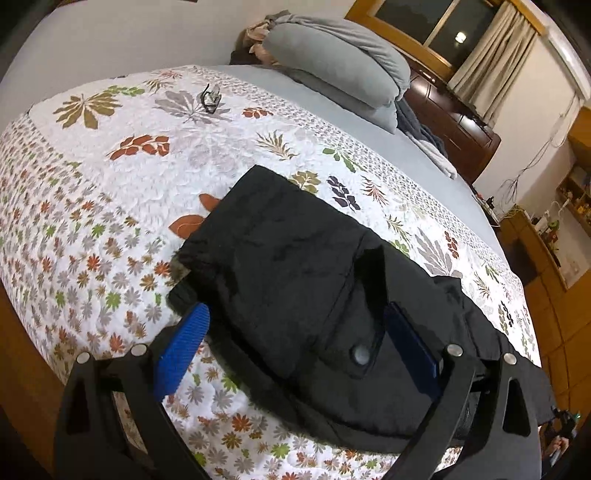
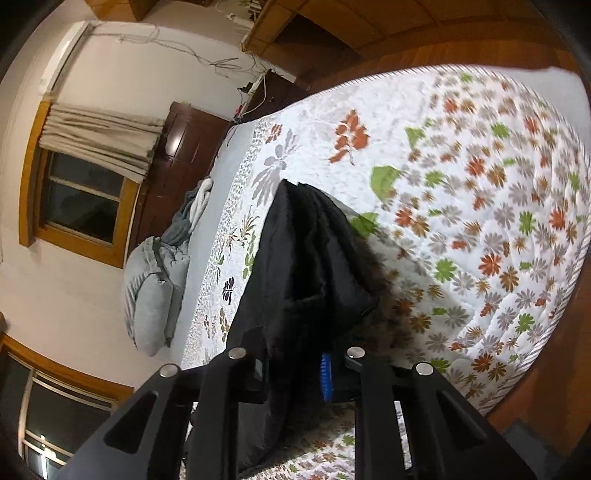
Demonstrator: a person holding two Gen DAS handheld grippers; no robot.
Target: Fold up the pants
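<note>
Left wrist view: black pants [image 1: 295, 266] lie flat on the floral quilt [image 1: 110, 192], running from mid-bed down to the near right edge. A pocket flap w/ a round snap [image 1: 360, 355] faces up. Left gripper [image 1: 295, 354] jaws stand wide open, straddling the pants: left blue pad [image 1: 183, 350] off the fabric's edge over the quilt, right pad [image 1: 413, 354] over the cloth. Not gripping anything. Farther back: black glasses [image 1: 211, 96] on the quilt, grey pillows [image 1: 343, 62] at the bed's head, dark wood headboard [image 1: 454, 122], curtained window [image 1: 443, 29].

Right wrist view: view rolled sideways. Right gripper [image 2: 295, 373] jaws nearly closed, pinching a fold of the pants [image 2: 306, 266]; blue pad [image 2: 325, 376] pressed against the fabric. Gripped part hangs bunched and raised off the quilt [image 2: 480, 184], casting a shadow on it. Pillows [image 2: 151, 291], window [image 2: 81, 195], headboard [image 2: 177, 155] at left.
</note>
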